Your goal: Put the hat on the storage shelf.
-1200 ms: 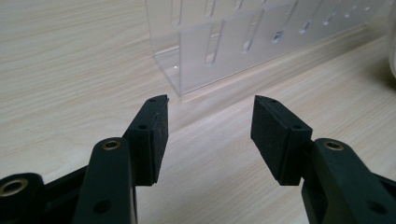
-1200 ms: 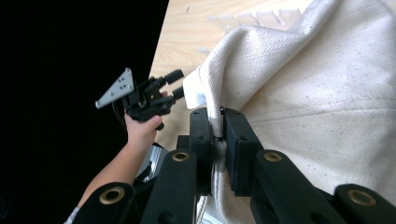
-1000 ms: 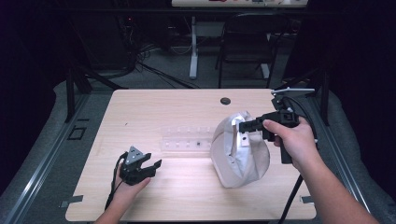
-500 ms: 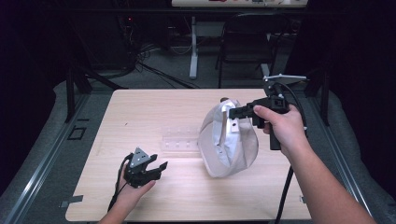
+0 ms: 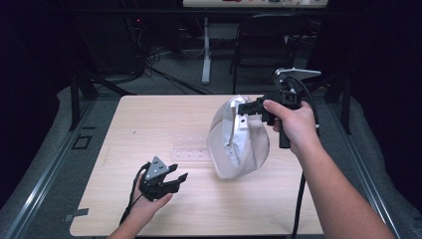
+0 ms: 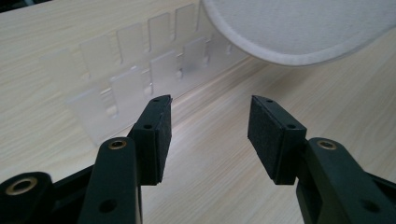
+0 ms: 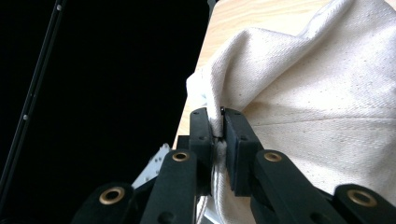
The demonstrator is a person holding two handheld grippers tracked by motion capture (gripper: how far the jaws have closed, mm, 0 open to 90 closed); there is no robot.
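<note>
A white cloth cap [image 5: 239, 144] hangs from my right gripper [image 5: 242, 108], which is shut on a fold of its edge above the right half of the table. In the right gripper view the jaws pinch the cap's cloth [image 7: 317, 93] at my right gripper's [image 7: 218, 126] tips. My left gripper [image 5: 178, 179] is held low over the front left of the table, open, and its jaws have just been closing a little with nothing between them. From my left gripper [image 6: 208, 126] the cap's brim [image 6: 299, 28] shows ahead at the upper right.
A clear plastic strip with tabs [image 5: 189, 152] lies flat on the wooden table [image 5: 149, 119], left of the cap, and also appears as the plastic strip [image 6: 135, 70] ahead of the left jaws. Chairs and cables stand in the dark beyond the far edge.
My right gripper has risen and moved left with the cap, which now hangs higher over the table. My left gripper has shifted slightly right and up, its jaws a little narrower.
</note>
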